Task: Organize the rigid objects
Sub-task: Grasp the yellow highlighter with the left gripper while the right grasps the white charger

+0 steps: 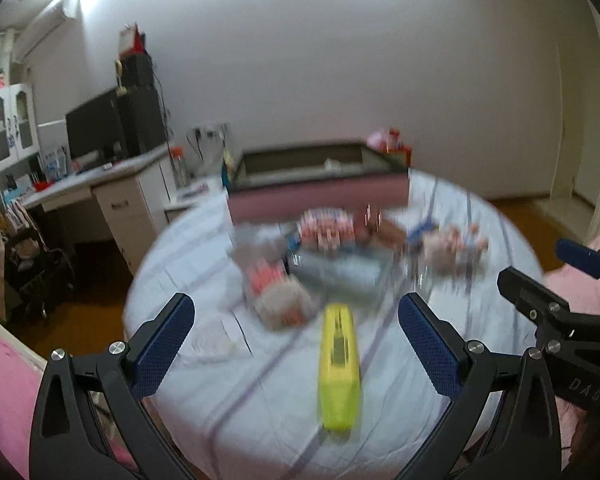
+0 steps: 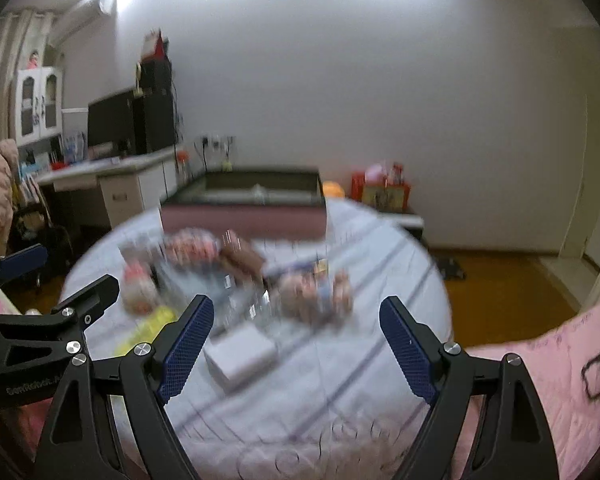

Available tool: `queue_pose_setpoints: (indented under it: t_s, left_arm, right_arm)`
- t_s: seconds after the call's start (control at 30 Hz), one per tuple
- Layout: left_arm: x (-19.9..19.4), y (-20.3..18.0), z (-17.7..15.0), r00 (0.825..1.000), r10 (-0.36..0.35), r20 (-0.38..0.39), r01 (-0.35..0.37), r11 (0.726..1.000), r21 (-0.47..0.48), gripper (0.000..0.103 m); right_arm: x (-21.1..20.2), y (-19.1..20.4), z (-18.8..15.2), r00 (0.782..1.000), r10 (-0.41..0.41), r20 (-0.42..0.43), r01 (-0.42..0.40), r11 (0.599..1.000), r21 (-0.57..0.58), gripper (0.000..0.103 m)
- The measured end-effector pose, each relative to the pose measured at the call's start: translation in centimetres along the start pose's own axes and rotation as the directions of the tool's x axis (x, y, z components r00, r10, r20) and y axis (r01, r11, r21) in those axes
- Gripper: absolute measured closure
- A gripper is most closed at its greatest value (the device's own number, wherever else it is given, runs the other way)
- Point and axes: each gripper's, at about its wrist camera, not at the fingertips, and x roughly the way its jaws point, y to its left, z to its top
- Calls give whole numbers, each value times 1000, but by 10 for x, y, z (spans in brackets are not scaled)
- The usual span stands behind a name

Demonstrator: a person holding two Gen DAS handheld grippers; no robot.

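Observation:
A round table with a pale striped cloth holds a blurred heap of rigid objects. A yellow case lies nearest, between the fingers of my left gripper, which is open and empty above the table. My right gripper is open and empty above a white box. The yellow case also shows in the right wrist view. A red-and-white patterned box, a brown item and a clear container lie further back. A pink-sided open bin stands at the table's far edge.
A white desk with a dark monitor stands at the left. A pink cloth lies at the right. A red box sits on a low stand behind the table. Wooden floor surrounds the table.

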Motion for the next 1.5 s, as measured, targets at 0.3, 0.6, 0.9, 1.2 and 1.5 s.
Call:
queue_pose_setpoints:
  t_s: [0.3, 0.6, 0.9, 1.2, 1.5]
  left_arm:
    - [39, -6, -24, 992, -40, -123, 44, 999, 29, 21]
    - [54, -1, -30, 978, -123, -167, 122, 992, -17, 77]
    - [49, 8, -32, 976, -147, -159, 145, 989, -25, 77]
    - [54, 6, -29, 974, -154, -164, 153, 988, -19, 76]
    - [44, 0, -19, 975, -174, -135, 175, 985, -12, 77]
  right_arm:
    - [40, -4, -32, 992, 25, -125, -24, 1000, 12, 17]
    - [47, 6, -30, 990, 66, -125, -66, 998, 7, 17]
    - [65, 26, -33, 978, 112, -176, -110, 994, 18, 16]
    - [83, 25, -31, 969, 145, -197, -136, 989, 59, 28]
    - [76, 25, -28, 973, 139, -182, -138, 990, 17, 38]
